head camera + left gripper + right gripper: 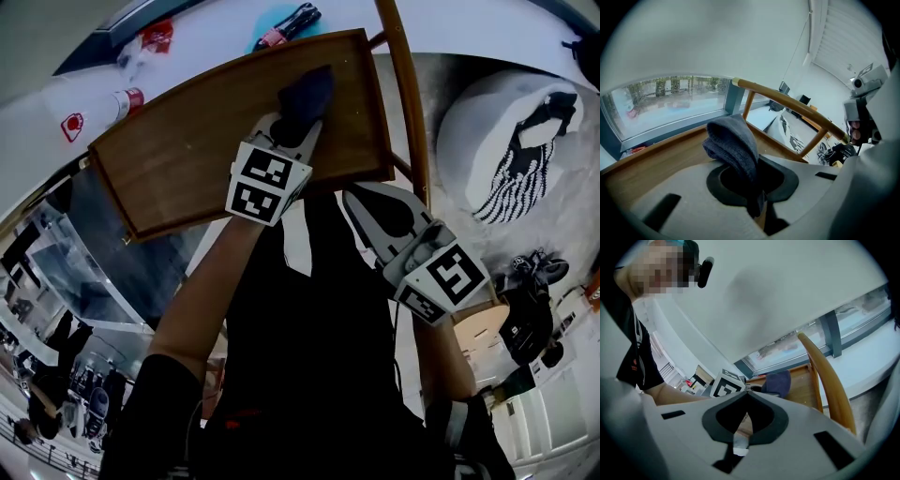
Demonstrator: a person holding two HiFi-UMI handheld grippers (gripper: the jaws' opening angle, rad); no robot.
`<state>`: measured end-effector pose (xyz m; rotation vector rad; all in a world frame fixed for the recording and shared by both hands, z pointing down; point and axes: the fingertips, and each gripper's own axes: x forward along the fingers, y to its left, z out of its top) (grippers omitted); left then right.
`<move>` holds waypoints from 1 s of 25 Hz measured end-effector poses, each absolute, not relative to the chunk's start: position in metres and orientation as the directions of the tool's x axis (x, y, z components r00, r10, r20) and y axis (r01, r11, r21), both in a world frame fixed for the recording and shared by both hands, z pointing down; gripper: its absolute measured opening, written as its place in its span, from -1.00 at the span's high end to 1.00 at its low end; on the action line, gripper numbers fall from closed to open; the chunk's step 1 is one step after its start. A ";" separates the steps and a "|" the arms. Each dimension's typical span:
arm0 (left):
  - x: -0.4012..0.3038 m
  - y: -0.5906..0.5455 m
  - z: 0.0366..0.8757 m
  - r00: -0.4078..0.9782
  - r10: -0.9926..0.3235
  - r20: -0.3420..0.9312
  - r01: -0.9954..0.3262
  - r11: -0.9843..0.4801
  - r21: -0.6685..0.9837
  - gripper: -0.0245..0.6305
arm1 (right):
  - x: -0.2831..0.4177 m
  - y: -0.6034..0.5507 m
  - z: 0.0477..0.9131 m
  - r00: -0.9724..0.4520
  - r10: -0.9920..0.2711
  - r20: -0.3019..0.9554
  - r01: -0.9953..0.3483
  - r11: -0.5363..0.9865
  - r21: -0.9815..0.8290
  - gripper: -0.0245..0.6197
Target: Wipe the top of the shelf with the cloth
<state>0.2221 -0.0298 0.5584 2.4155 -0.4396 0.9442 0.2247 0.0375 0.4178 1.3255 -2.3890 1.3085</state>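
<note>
On the far part of the shelf top (197,150), close to its back lip, is the one cloth (307,92), a dark blue knitted bundle bunched into soft folds. Its lower end is pinched between the clenched jaws of the left gripper (292,131), and its free bulk is over the wood, though I cannot tell whether it presses on the board. It looks light and limp, with no stiffness of its own. It will probably crumple under pressure and drag with some friction over the brown surface rather than slide freely. The present hold, low on the bundle, seems the best one, since it leaves a thick pad ahead of the jaws to press down and keeps the hard tips off the wood. The right gripper (356,197) hangs at the shelf's near edge, beside the curved wooden rail (405,94), its jaws pressed together on nothing. By count: one cloth, one shelf, one rail, two grippers.
</note>
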 end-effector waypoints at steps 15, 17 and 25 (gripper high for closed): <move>0.261 -0.022 0.518 0.832 -0.079 0.549 -0.381 -0.801 0.461 0.75 | 0.235 0.047 0.406 -0.594 -0.664 0.454 -0.746 0.242 -0.621 0.91; 0.260 -0.024 0.505 0.856 -0.090 0.510 -0.371 -0.793 0.483 0.75 | 0.232 0.046 0.400 -0.598 -0.663 0.451 -0.746 0.253 -0.617 0.91; 0.211 -0.040 0.466 0.871 -0.170 0.461 -0.404 -0.781 0.476 0.75 | 0.203 0.028 0.377 -0.629 -0.646 0.433 -0.739 0.323 -0.592 0.91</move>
